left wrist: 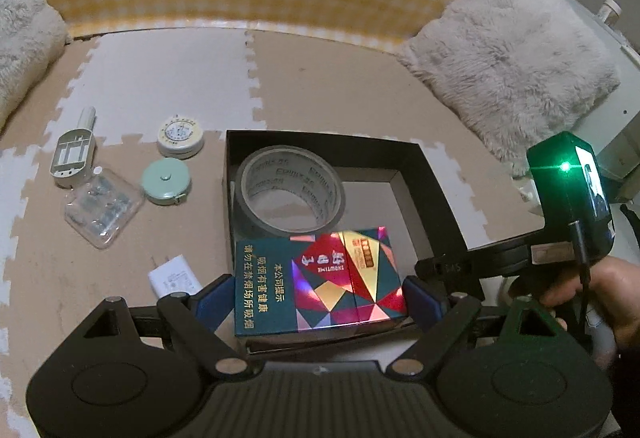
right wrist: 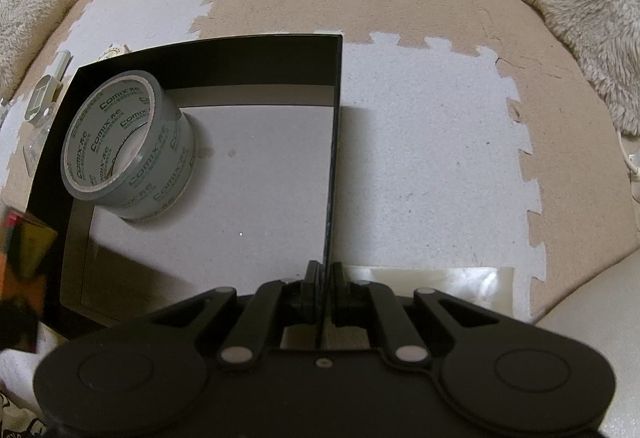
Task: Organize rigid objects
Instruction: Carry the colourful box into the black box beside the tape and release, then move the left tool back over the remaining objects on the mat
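The left fingers (left wrist: pixel 320 290) grasp the cigarette pack (left wrist: pixel 320 278) by its short ends, holding it over the near wall of the black box (left wrist: pixel 424 173), while the right fingers (right wrist: pixel 326 278) are clenched on the box's right wall, steadying it. Inside, a tape roll (left wrist: pixel 290 189) fills the far left corner. I'd lower the pack flat into the free floor beside the tape, letting go only once it rests; other items wait on the mat (left wrist: pixel 320 93).

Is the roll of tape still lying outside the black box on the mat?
No, the roll of tape sits inside the black box, leaning in its far left corner, with the box walls around it.
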